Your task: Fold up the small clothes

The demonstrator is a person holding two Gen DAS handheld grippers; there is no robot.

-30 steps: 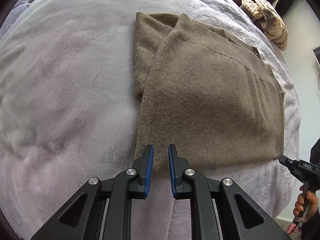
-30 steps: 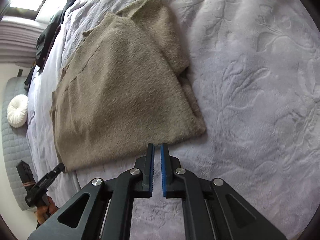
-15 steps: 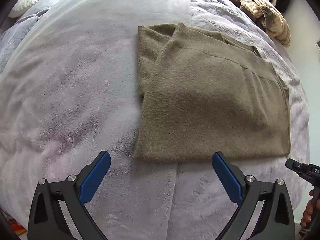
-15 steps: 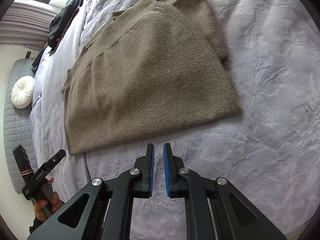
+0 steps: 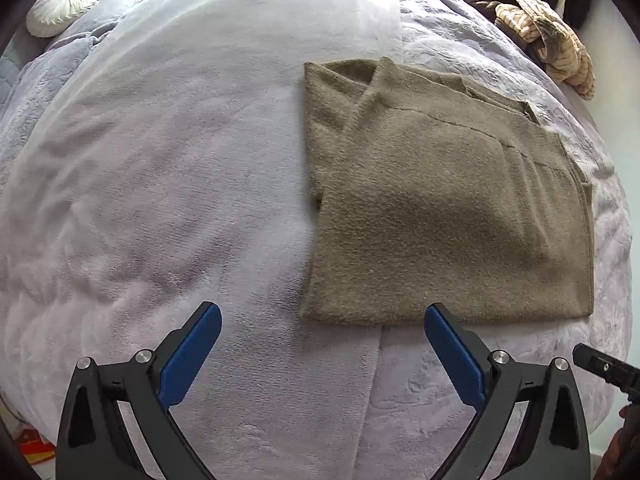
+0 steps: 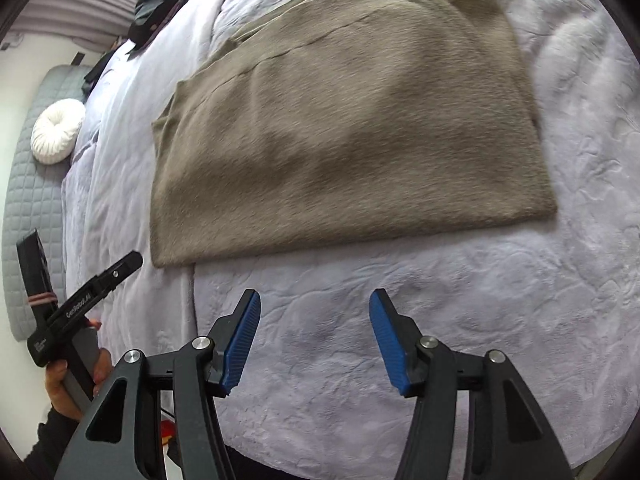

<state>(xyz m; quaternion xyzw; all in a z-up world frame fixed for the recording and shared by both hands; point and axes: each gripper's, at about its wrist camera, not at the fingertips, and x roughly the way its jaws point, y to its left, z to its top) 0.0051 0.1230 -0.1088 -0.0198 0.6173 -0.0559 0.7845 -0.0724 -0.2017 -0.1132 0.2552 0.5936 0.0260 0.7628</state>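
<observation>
Both grippers have drawn back from the near hem and spread their jaws since a second ago, when each stood nearly pressed together at the cloth's edge. Nearest the left camera, the left gripper now gapes wide, its blue pads holding nothing, poised above the pale lilac blanket just short of the garment. The right gripper is likewise spread, though less widely, empty, with its ribbed blue pads over bare blanket.

Just beyond the fingertips lies the folded olive-brown sweater, flat on the bed, its near hem straight and one folded-in layer showing along the left side in the left view. It rests across the seam where the smooth fleece meets the embossed coverlet.

Farther off, a round white cushion sits by the grey quilted headboard, and a heap of striped clothing lies at the bed's far right corner.
</observation>
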